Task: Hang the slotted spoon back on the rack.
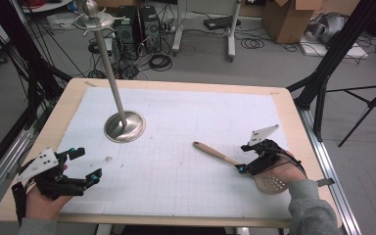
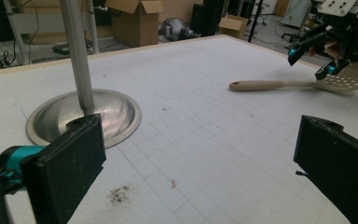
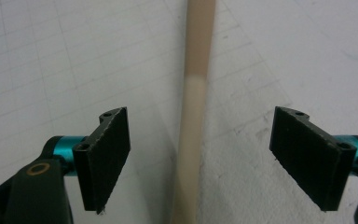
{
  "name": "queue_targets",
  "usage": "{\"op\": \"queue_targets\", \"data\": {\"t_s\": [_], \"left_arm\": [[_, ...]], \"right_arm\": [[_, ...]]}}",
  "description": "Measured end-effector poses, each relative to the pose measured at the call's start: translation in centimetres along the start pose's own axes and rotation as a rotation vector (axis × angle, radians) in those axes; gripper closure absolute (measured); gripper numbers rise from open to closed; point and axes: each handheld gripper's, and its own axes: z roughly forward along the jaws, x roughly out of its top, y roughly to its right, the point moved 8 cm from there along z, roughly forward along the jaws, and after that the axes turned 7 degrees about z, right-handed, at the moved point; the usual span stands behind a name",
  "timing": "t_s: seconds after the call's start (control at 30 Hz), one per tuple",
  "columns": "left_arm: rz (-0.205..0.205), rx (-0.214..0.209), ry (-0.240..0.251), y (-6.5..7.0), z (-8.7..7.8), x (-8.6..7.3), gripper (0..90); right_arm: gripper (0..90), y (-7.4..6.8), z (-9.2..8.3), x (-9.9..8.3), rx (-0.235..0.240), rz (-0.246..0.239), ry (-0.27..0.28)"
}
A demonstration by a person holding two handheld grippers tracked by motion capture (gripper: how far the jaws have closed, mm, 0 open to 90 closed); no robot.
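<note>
Two grippers are working over the tabletop. Right gripper is straddling the slotted spatula handle, fingers spread and not touching it. The spatula is lying flat at the right side. Left gripper is resting near the metal stand, fingers open and empty.

No word, label, brand, number or sign can be read anywhere in these pictures. The white mat under both grippers carries only a faint printed grid of plain squares, with no figures along its lines. The cardboard boxes on the floor far beyond the left gripper show bare brown sides, and any print on them is too small and blurred to make out.
</note>
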Motion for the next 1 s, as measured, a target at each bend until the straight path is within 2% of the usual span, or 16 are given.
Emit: {"op": "queue_targets", "data": {"t_s": [0.03, 0.37, 0.53, 0.77, 0.83, 0.93, 1.0], "left_arm": [[0.003, -0.002, -0.003, 0.0, 0.0, 0.0, 2.5], [-0.003, -0.001, -0.007, -0.1, 0.1, -0.2, 2.5], [-0.002, -0.001, -0.008, -0.2, 0.1, -0.3, 2.5], [-0.001, -0.001, -0.008, -0.2, 0.2, -0.2, 2.5], [-0.003, -0.002, -0.007, -0.2, 0.3, -0.2, 2.5], [0.0, -0.004, -0.008, -0.1, 0.3, -0.2, 2.5], [0.0, -0.004, -0.007, -0.2, 0.3, -0.2, 2.5]], "right_arm": [[23.2, 0.0, 0.0, -0.2, -0.002, 0.015, -0.02], [33.6, 0.1, 0.6, -1.5, 0.002, 0.021, -0.117], [38.3, 0.1, 0.6, -1.5, 0.003, 0.026, -0.121], [45.8, 0.3, 0.8, -2.1, -0.015, 0.017, -0.161], [51.9, 0.3, 0.8, -2.3, -0.023, 0.028, -0.184], [55.9, 0.3, 0.9, -2.4, -0.029, 0.027, -0.199], [60.8, 0.3, 1.0, -2.4, -0.036, 0.022, -0.195]]}}
